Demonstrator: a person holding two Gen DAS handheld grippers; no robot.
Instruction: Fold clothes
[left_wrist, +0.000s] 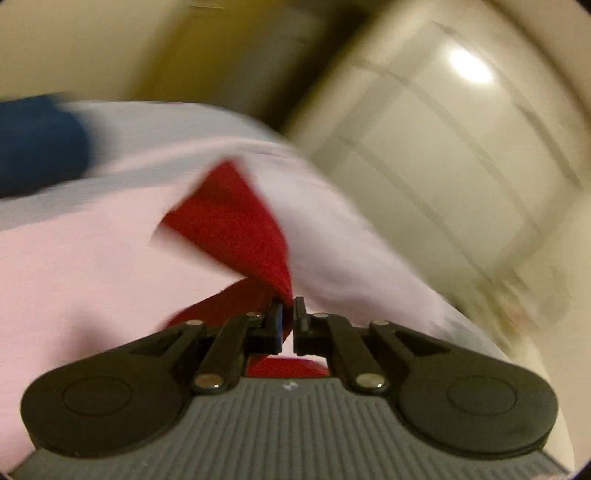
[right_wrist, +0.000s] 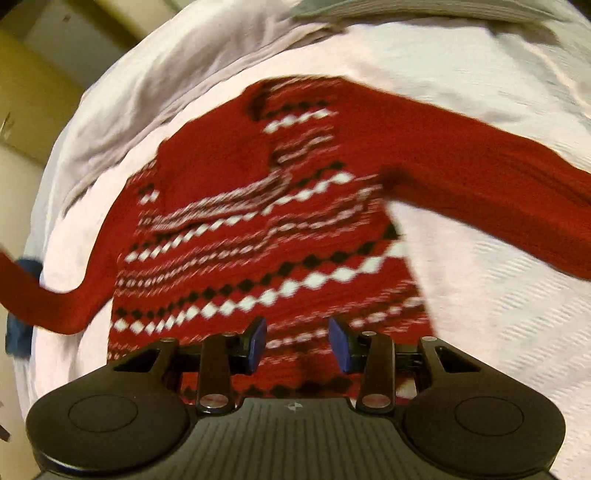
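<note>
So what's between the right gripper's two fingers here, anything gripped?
Nothing gripped. In the right wrist view the right gripper stands open, and through the gap between its blue pads only the red patterned sweater shows, lying on the white bedspread.

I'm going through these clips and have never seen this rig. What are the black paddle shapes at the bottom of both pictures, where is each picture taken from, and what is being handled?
There is no robot: a person carries a two-finger gripper in each hand, each with a fisheye camera looking along its fingers. The black shapes are the grippers' own linkages. In the left wrist view, the left gripper is shut on red fabric, apparently part of the sweater. In the right wrist view, the right gripper is open, empty, above a red patterned sweater spread on a pale pink bedcover.
</note>
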